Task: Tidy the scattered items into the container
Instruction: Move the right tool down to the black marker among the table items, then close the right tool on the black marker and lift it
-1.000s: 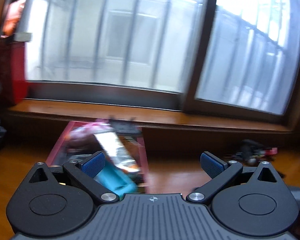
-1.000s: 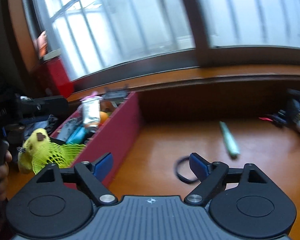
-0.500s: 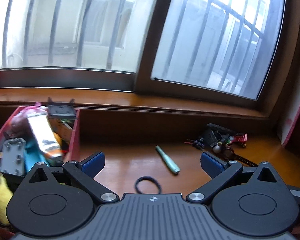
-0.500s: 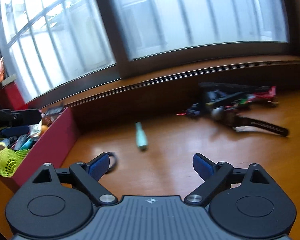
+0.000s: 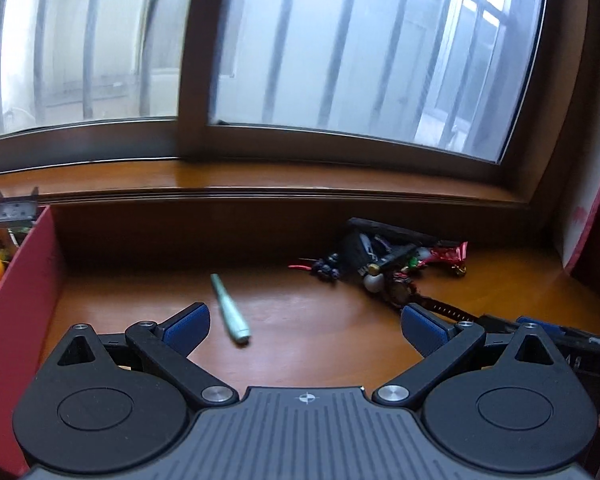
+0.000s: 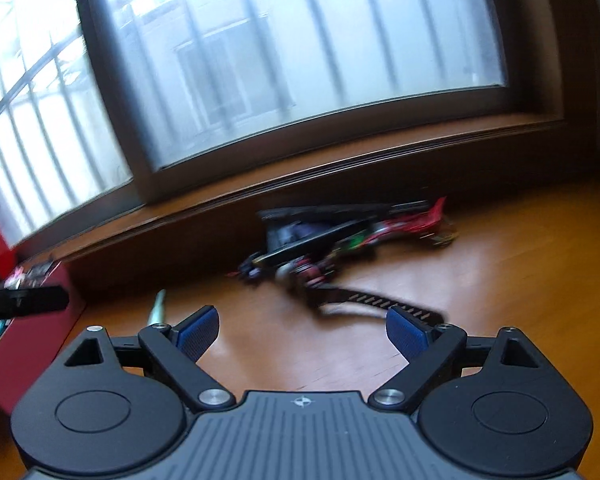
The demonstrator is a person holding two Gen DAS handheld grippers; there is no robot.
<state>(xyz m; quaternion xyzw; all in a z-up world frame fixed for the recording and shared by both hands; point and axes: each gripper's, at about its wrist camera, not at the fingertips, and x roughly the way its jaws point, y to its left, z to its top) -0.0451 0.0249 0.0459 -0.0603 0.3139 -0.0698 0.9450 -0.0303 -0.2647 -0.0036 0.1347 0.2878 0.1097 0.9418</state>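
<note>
From the left wrist camera, the left tongs [image 5: 305,330] stand wide apart and hold nothing above the glossy brown wooden bench [image 5: 320,320]. A slim mint-green pen-shaped stick [image 5: 229,309] lies loose on the bench just ahead of the left pad, the red rectangular container [image 5: 18,304] sits at far left, and a tangled pile of small dark and red trinkets [image 5: 384,266] lies near the back wall. From the blurred right wrist camera, the right tongs [image 6: 302,330] also gape, empty, facing that pile [image 6: 340,248] and its black perforated strap [image 6: 380,300].
</note>
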